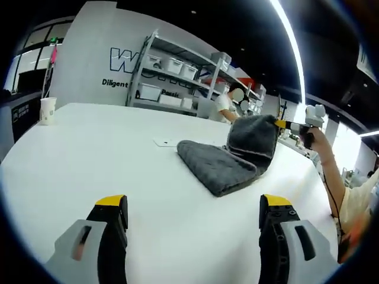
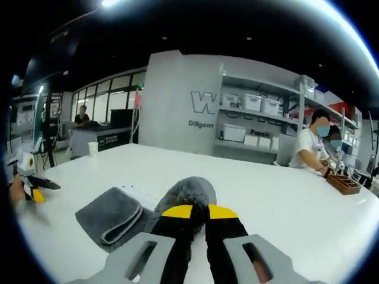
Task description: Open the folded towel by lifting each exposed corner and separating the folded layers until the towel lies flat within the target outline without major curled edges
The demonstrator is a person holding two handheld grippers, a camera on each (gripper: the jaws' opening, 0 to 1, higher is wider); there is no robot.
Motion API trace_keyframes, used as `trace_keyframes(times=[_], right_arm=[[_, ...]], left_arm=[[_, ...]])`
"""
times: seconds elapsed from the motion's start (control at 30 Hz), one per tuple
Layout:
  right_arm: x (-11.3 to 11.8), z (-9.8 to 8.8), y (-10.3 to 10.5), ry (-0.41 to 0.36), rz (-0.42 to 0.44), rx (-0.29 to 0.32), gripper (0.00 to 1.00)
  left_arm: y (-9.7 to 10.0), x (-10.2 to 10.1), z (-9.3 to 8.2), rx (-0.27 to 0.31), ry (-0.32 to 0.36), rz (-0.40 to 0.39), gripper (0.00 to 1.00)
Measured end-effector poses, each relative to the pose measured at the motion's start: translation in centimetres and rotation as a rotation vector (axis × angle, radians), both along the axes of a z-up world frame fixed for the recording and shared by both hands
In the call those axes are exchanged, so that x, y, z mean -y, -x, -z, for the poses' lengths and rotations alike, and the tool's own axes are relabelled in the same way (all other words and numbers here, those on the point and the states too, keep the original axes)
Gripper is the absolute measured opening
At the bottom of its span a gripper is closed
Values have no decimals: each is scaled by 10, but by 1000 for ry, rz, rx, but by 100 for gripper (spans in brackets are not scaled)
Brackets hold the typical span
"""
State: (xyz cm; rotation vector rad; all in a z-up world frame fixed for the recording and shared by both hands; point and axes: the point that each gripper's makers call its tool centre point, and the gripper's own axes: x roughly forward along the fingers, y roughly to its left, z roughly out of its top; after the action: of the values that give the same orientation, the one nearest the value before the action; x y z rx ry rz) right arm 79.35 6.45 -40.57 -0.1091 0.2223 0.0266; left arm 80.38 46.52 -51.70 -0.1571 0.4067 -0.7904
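The grey towel (image 1: 228,163) lies on the white table (image 1: 89,154), still partly folded, its long axis running from the near folded end up toward the far right. That far end is hauled up off the tabletop into a hump, pinched by the right gripper (image 1: 283,124), whose yellow-tipped jaws are closed on the cloth. In the right gripper view the raised fold bulges just above those clamped jaws (image 2: 192,213), while the rest of the towel (image 2: 112,219) rests flat to the left. The left gripper (image 1: 192,216) stands open, holding nothing, well short of the towel's near end, which lies straight ahead and a little to the right. I'd judge the near folded edge is the left one's to take
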Motion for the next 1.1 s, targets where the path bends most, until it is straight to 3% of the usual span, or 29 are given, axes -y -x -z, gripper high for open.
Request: trace_keyframes(times=[0.23,0.63,1.1], right_arm=[[22,23,14,-8,56,-38,1],[60,80,32,-66,142,-123,1],[79,121,50,-146,190,-207,2]], left_arm=[[2,4,-4,10,13,9,90],[0,1,-6,23,0,-1,90],[2,4,-2,8,6,11,89]])
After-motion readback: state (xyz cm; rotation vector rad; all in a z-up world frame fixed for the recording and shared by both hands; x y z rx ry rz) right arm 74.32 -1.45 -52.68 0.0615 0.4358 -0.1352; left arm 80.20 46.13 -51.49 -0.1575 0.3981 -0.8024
